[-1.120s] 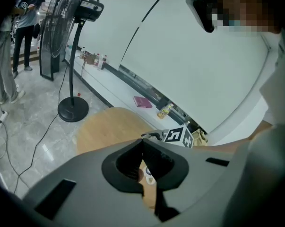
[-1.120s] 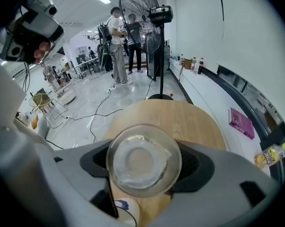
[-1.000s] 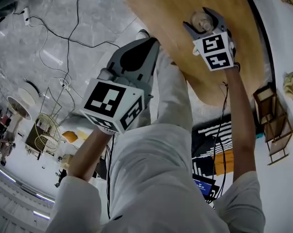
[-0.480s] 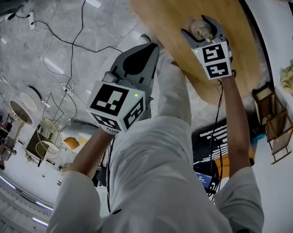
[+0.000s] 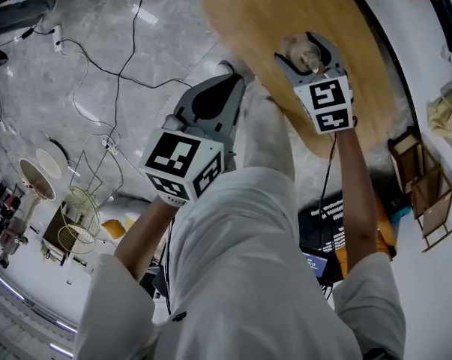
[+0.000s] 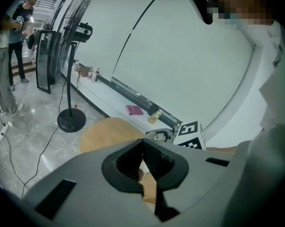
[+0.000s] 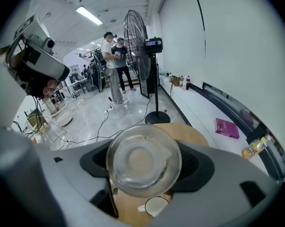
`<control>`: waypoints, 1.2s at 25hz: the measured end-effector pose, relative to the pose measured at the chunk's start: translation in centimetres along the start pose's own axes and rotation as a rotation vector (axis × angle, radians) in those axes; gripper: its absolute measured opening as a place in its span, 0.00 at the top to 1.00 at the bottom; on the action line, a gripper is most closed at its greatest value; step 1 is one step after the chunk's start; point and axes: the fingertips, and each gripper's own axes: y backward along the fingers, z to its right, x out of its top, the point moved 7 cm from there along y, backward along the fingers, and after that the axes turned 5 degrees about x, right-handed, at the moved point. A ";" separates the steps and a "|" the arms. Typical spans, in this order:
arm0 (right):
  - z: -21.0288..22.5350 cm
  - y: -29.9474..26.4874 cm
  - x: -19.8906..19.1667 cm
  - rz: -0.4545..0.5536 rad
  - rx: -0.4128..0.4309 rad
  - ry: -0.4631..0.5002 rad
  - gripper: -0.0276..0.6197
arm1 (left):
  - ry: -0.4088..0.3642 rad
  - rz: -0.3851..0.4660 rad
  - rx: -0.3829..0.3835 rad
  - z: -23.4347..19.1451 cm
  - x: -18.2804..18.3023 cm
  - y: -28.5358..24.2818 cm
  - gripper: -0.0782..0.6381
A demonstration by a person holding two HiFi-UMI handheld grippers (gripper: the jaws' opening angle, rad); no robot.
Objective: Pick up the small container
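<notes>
Right gripper view shows the right gripper (image 7: pixel 144 168) clamped on the small clear container (image 7: pixel 143 156). Its two dark jaws stand wide apart and press on the container's left and right sides, and the container's round face is turned toward the camera. Just below, through the gap between the jaws, lies the round wooden table (image 7: pixel 127 207). A small white round thing (image 7: pixel 156 206) sits on it, a cup or a lid, I cannot tell which. The container looks to be held above the top rather than resting on it, though no view shows the gap plainly. In the head view it hangs over the table, a little in from the near edge. Left gripper view has the left gripper (image 6: pixel 142 144) with its jaws together at the tips and nothing between them, held off the table's near edge and taking no part. Farther off, a floor fan (image 7: pixel 141 41) and two people (image 7: pixel 115 65) stand on the grey floor (image 7: pixel 99 122), and a magenta book (image 7: pixel 227 128) lies on a white ledge (image 7: pixel 199 112). By my reading the grasp is made and the lift is the step in hand. The next move calls for a steady squeeze, just firm enough that the smooth wall does not slip. It also needs a straight rise, with the container level and clear of the white thing beneath.
</notes>
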 end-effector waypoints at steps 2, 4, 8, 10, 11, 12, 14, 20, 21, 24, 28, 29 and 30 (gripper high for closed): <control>-0.3 0.9 0.7 0.012 -0.005 0.001 0.42 | -0.006 0.007 -0.003 0.3 0.5 0.6 0.86; -0.5 1.8 1.4 0.023 -0.014 0.003 0.42 | -0.010 0.018 -0.006 0.6 1.0 1.1 0.86; -0.8 3.7 2.8 0.042 -0.026 -0.005 0.42 | -0.011 0.036 -0.007 1.0 2.2 2.1 0.86; -0.8 4.6 3.7 0.056 -0.036 -0.004 0.42 | -0.011 0.054 -0.007 1.0 3.0 2.4 0.86; -1.0 5.1 4.3 0.063 -0.042 -0.002 0.42 | -0.007 0.064 -0.007 0.9 3.3 2.7 0.86; -1.2 5.6 4.7 0.068 -0.047 0.001 0.42 | -0.001 0.073 -0.006 0.9 3.6 3.1 0.86; -1.7 6.5 5.5 0.076 -0.056 0.008 0.42 | 0.008 0.087 -0.007 1.0 4.1 3.7 0.86; -2.8 9.1 7.8 0.097 -0.088 0.004 0.42 | 0.011 0.127 -0.015 1.2 5.6 5.0 0.86; -3.0 9.4 8.1 0.099 -0.093 0.006 0.42 | 0.014 0.134 -0.017 1.2 5.9 5.2 0.86; -3.6 10.5 9.1 0.105 -0.104 0.013 0.42 | 0.014 0.155 -0.026 1.3 6.6 5.7 0.86; -4.3 12.2 9.9 0.113 -0.115 0.019 0.42 | 0.000 0.178 -0.048 2.1 7.1 6.4 0.86; -4.6 12.6 10.2 0.115 -0.117 0.018 0.42 | -0.007 0.178 -0.055 2.2 7.2 6.6 0.86; -5.0 12.9 10.5 0.119 -0.120 0.016 0.42 | -0.015 0.177 -0.061 2.3 7.2 6.8 0.86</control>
